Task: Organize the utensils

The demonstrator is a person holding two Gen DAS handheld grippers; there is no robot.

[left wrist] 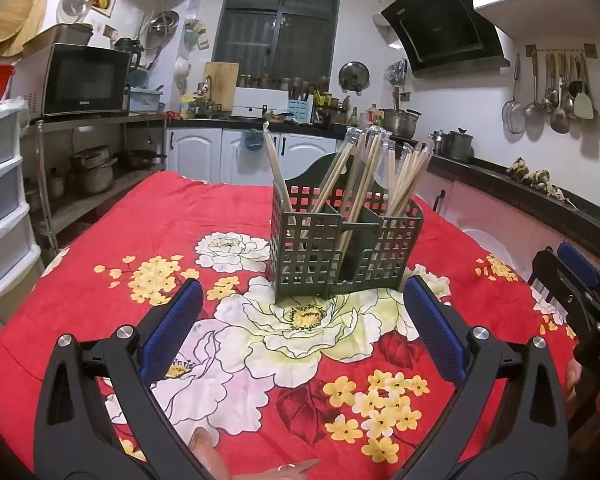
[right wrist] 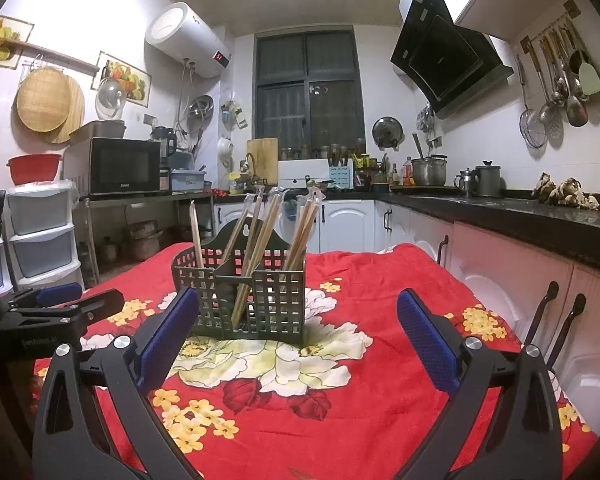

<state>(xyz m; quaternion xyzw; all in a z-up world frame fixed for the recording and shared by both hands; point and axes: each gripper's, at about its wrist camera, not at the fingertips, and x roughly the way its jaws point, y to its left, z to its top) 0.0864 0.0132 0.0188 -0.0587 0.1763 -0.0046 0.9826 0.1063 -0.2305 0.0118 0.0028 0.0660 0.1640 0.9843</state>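
Observation:
A dark green lattice utensil holder (left wrist: 342, 248) stands on the red floral tablecloth (left wrist: 140, 224). It holds several wrapped wooden chopsticks (left wrist: 360, 168) across its compartments. It also shows in the right wrist view (right wrist: 252, 300) with the chopsticks (right wrist: 260, 232) leaning in it. My left gripper (left wrist: 302, 332) is open and empty, just in front of the holder. My right gripper (right wrist: 296, 340) is open and empty, in front of the holder and to its right. The right gripper shows at the right edge of the left wrist view (left wrist: 572, 292); the left gripper shows at the left of the right wrist view (right wrist: 60, 304).
Kitchen counter (right wrist: 520, 212) with pots runs along the right; cabinet handles (right wrist: 552, 320) are close to the table's right edge. A shelf with a microwave (left wrist: 84, 80) and plastic drawers (left wrist: 0, 200) stands at the left. The tablecloth (right wrist: 340, 400) covers the table.

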